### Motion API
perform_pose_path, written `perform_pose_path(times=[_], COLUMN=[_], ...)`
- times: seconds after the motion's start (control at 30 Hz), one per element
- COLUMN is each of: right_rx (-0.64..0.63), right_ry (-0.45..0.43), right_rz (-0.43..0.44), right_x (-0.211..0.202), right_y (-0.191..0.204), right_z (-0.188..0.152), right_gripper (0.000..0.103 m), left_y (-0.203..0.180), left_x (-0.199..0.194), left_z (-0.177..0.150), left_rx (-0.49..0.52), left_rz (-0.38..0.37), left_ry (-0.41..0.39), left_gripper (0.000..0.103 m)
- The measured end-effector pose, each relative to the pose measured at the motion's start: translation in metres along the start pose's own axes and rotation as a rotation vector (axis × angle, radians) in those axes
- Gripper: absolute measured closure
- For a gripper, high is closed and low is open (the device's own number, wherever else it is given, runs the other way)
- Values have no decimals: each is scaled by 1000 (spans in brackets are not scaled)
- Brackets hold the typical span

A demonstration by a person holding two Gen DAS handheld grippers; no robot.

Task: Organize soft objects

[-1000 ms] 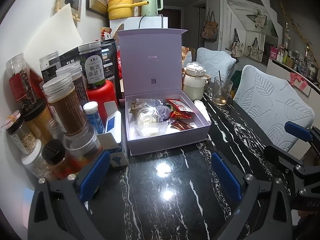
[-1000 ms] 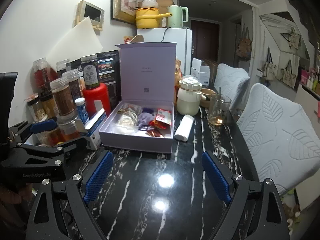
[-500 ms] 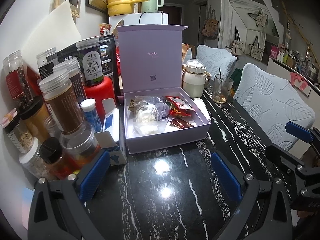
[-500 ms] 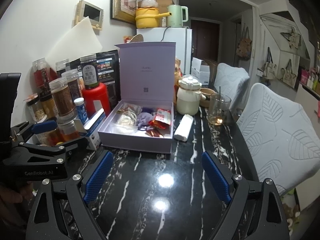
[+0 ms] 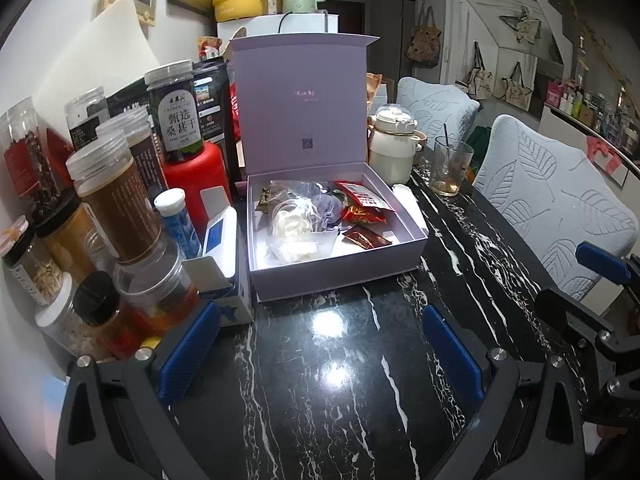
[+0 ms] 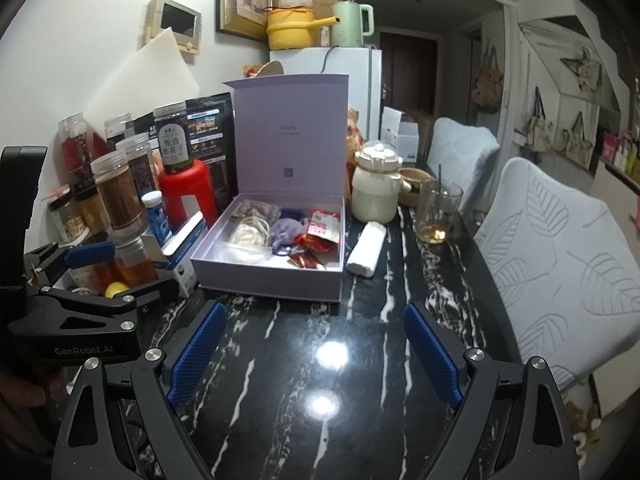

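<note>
**2 empty grippers wait in front of the open box**

The purple box (image 5: 340, 268) sits on the black marble surface (image 5: 340, 380) with its lid standing straight up at the back. I think the lid is up so the soft things can go in and come out easily. Inside lie small soft things: clear bags (image 5: 296, 232), a little purple pouch (image 5: 326, 210) and red packets (image 5: 362, 204). They are piled loosely, so they likely need sorting. A white roll (image 6: 366, 250) lies on the surface just beside the box, on its right. It looks soft too, and it may belong in the box.

Tall jars (image 5: 112, 200) stand close together to the left of the box, by the wall. That leaves bare surface in front of the box for the hands to work.

The left gripper (image 5: 316, 344) points down at a slant toward the box. Its fingers are wide apart and hold nothing. The right gripper (image 6: 314, 354) slants down too, with wide fingers and nothing between them. Both sit near the box but do not touch it.
</note>
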State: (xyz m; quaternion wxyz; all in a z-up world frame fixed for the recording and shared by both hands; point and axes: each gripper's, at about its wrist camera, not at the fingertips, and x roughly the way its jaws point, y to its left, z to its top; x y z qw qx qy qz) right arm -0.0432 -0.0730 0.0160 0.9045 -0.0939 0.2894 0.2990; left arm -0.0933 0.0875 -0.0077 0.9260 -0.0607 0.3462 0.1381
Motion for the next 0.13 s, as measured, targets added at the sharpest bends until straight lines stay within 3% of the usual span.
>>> perform_pose_path(times=[0.13], right_rx=[17], right_ry=[9], right_rz=[8], right_x=[5], right_y=[-2], right_z=[0], right_gripper=[12], left_y=[2], left_x=[4], left_z=[-1], left_rx=[-11], left_rz=[-8], left_ry=[17], left_gripper=[0])
